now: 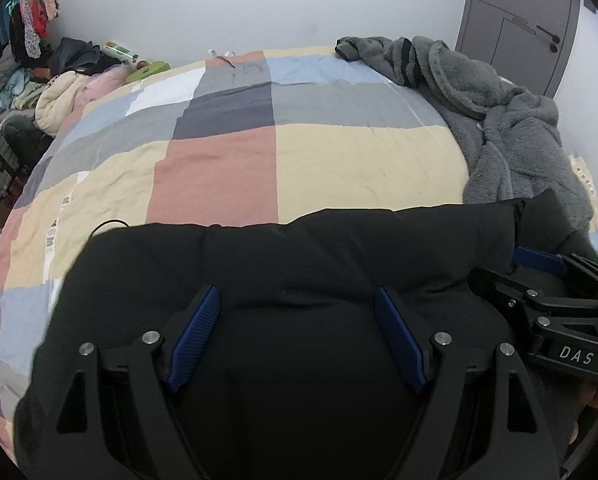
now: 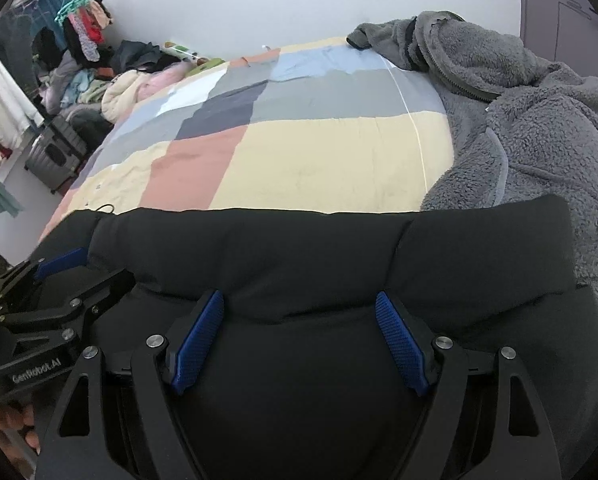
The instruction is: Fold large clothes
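A pile of clothes (image 1: 39, 92) sits at the far left beside the bed (image 1: 219, 168), which is covered in a patchwork of coloured squares. On the bed's near edge lies a black padded jacket (image 1: 299, 248), folded into a thick bundle. The left claw (image 1: 297, 336) hovers over it, fingers spread wide, gripping nothing. Just beside it to the right, the right claw (image 2: 299, 338) is likewise wide open and empty above the same jacket. At the far right a grey fleece robe (image 2: 519, 128) lies crumpled, touching the jacket's edge.
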Demonstrator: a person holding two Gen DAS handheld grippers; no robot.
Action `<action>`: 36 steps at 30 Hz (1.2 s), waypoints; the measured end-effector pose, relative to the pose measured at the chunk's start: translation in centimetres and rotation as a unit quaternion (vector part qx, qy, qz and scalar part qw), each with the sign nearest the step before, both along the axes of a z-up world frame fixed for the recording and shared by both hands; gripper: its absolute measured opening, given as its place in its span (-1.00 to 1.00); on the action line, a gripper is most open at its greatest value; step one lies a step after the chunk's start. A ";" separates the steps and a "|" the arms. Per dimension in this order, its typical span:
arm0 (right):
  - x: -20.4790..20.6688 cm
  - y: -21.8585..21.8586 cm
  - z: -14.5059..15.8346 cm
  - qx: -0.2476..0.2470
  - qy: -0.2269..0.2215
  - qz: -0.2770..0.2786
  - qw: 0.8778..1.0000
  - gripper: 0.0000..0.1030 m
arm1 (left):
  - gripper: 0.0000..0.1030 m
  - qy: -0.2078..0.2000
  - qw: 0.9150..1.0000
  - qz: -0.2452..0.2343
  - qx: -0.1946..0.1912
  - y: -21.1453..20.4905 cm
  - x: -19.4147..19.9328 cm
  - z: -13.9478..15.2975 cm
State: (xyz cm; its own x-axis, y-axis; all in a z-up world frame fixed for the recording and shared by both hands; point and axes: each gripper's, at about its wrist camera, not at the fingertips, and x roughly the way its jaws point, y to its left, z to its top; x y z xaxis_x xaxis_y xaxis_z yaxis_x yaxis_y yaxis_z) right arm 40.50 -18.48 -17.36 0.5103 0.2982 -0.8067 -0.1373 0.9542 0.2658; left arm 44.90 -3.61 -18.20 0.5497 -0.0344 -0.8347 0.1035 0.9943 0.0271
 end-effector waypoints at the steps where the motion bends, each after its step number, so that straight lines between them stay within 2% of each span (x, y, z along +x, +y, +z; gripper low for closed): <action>1: -0.7 -0.4 0.5 0.007 -0.004 -0.001 1.000 0.50 | 0.55 -0.004 1.000 0.004 -0.006 0.4 -0.6 0.6; 4: -2.9 -1.4 2.3 0.016 -0.021 -0.005 1.000 0.50 | 0.55 -0.020 0.999 0.022 -0.019 2.1 -2.6 2.5; 8: -6.2 -2.9 4.9 0.003 -0.053 -0.007 0.999 0.50 | 0.56 -0.049 0.997 0.047 -0.035 5.6 -6.1 5.5; 10: -8.7 -4.2 6.3 0.003 -0.075 -0.012 0.997 0.50 | 0.56 -0.059 0.995 0.063 -0.040 7.5 -7.7 6.5; 14: -12.4 -6.5 7.2 0.000 -0.093 -0.024 0.995 0.51 | 0.56 -0.070 0.992 0.098 -0.044 11.5 -12.1 7.6; 19: -16.1 -9.6 6.5 0.017 -0.100 -0.048 0.994 0.57 | 0.62 -0.084 0.986 0.138 -0.049 14.9 -16.8 6.5; 23: -17.9 -12.1 4.7 0.015 -0.087 -0.070 0.994 0.58 | 0.63 -0.082 0.980 0.172 -0.056 17.0 -18.6 4.5; 25: -18.6 -13.6 3.8 0.027 -0.082 -0.082 0.993 0.71 | 0.64 -0.090 0.976 0.191 -0.059 17.8 -19.3 3.6; 27: -18.6 -14.9 2.6 0.039 -0.065 -0.099 0.992 0.82 | 0.69 -0.099 0.974 0.195 -0.064 18.2 -19.9 2.7; 32: -17.7 -16.5 -0.1 0.085 -0.018 -0.100 0.991 0.82 | 0.70 -0.102 0.973 0.178 -0.108 18.5 -19.7 1.6; 35: -17.5 -16.0 -0.2 0.112 -0.025 -0.082 0.990 0.66 | 0.63 -0.105 0.969 0.168 -0.150 19.0 -19.2 1.1; 36: -17.6 -15.5 -0.1 0.110 -0.028 -0.073 0.991 0.40 | 0.46 -0.106 0.967 0.162 -0.164 19.0 -19.1 0.9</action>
